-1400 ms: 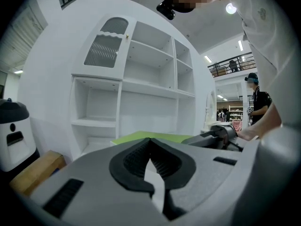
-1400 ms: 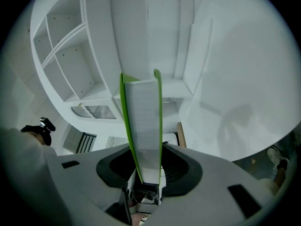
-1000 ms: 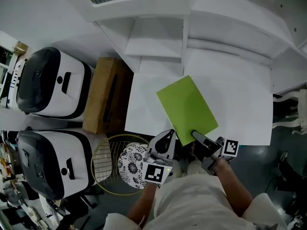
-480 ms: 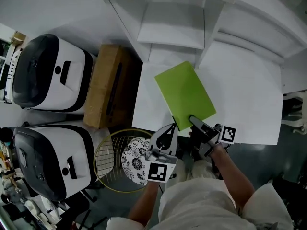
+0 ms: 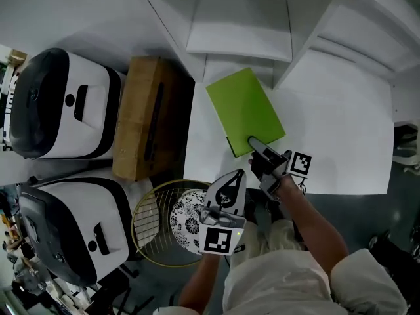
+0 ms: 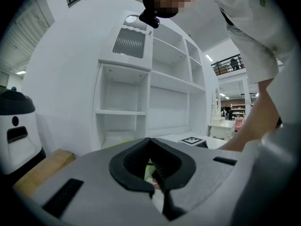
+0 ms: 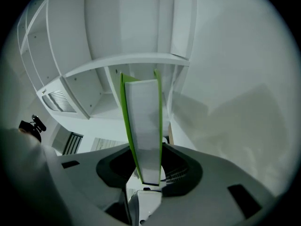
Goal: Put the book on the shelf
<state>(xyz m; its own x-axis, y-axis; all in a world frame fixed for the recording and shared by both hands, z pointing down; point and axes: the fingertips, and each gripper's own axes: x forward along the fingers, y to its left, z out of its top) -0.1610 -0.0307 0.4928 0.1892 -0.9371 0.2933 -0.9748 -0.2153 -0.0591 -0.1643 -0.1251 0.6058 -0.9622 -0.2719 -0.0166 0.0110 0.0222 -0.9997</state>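
Green book (image 5: 244, 109) — pinched at its near edge by the right gripper (image 5: 256, 144) — hangs near the white shelf (image 5: 237, 26); left gripper (image 5: 237, 174) jaws together, empty.

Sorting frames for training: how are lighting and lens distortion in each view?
Head view: soft, even light, sharp, green book well exposed. Left gripper view: heavy fisheye, black corners. Right gripper view: same fisheye bows the shelf; dimmer, greyish cast.
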